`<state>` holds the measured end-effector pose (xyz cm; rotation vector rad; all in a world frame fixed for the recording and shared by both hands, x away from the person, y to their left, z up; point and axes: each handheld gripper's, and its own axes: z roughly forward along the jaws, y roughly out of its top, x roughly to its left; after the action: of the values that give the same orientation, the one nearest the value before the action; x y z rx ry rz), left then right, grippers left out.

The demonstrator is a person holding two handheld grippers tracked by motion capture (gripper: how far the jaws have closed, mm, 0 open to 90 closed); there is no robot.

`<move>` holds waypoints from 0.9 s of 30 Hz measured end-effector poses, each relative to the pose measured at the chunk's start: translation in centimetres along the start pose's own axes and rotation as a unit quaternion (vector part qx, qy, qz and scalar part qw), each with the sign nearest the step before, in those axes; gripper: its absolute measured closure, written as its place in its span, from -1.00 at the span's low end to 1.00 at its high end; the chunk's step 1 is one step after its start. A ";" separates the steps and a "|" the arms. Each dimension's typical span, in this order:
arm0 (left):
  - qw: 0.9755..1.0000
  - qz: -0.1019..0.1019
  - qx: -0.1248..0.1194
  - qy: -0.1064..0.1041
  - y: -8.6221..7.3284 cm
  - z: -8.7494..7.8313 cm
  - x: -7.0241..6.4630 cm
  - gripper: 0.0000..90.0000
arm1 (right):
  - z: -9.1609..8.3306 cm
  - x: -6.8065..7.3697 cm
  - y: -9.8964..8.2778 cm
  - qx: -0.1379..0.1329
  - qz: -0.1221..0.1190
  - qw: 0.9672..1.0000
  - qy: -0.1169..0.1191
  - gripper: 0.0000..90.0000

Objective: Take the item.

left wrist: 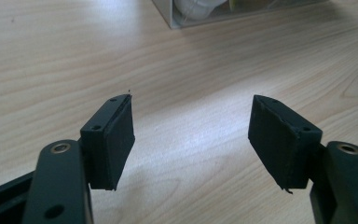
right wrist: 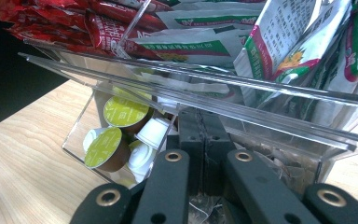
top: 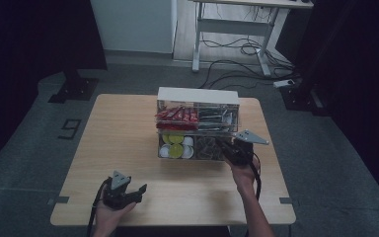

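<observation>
a clear box (top: 198, 129) stands on the table (top: 123, 148), and everything here is told from that box. the right gripper (top: 231, 150) is at the box's low front, at the side away from the cups (right wrist: 115, 135), its jaws pressed together inside the bottom part (whether they pinch a packet there i cannot tell). red packets (right wrist: 70, 21) and white and green packets (right wrist: 284, 37) lie in the top part of the box. the left gripper (left wrist: 191, 140) hangs over bare table, well in front of the box, its jaws wide apart with nothing between them.
</observation>
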<state>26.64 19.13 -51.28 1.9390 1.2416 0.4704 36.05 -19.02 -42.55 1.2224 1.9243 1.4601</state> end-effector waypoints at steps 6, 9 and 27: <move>1.000 0.004 -0.011 -0.003 1.3 -0.2 -0.4 -0.30 | 0.0 0.0 0.0 -0.001 0.000 1.000 -0.001 0.98; 1.000 0.007 -0.014 -0.008 1.9 -0.3 -0.7 -0.30 | 0.0 0.0 0.0 0.000 -0.002 1.000 -0.002 0.98; 1.000 0.014 -0.014 -0.005 3.5 1.0 -1.2 -0.30 | 0.0 0.0 0.0 0.001 -0.002 1.000 -0.002 0.98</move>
<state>28.81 16.87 -49.11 1.9359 1.1968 0.4883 36.07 -19.00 -42.51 1.2203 1.9250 1.4541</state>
